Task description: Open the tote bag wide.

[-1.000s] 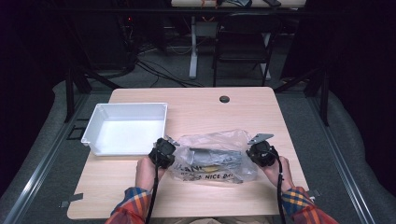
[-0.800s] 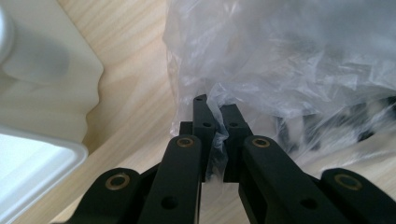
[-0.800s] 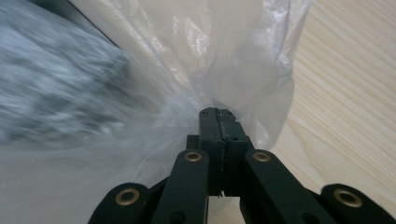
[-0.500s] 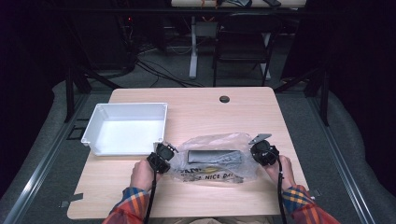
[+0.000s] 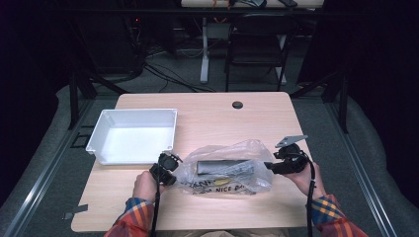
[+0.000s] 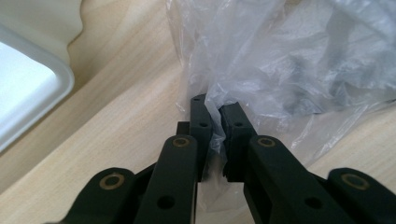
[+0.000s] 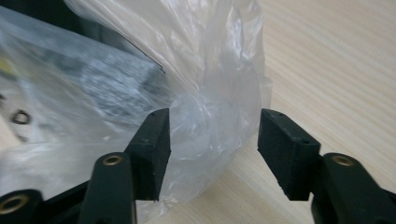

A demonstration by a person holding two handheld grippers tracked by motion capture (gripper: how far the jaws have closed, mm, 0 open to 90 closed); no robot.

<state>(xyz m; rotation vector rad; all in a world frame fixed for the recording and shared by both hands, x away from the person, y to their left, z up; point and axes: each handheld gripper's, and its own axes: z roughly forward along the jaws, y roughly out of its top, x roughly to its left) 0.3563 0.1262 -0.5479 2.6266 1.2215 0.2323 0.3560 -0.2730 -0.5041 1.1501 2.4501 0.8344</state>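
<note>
Plastic bag (image 5: 225, 168) near the table's (image 5: 257, 118) front edge: your left gripper (image 6: 215, 122) pinches it, your right gripper (image 7: 213, 135) has just opened, so regrip.

The left gripper (image 5: 167, 168) sits low at the left, its jaws pinched nearly together. The right gripper (image 5: 276, 165) points leftward; its jaws have just been opening and stand apart.

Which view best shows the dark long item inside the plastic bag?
The high view: the dark long item lies whole inside the plastic bag. The left gripper view and right gripper view give just blurred dark shapes behind crumpled film.
</note>
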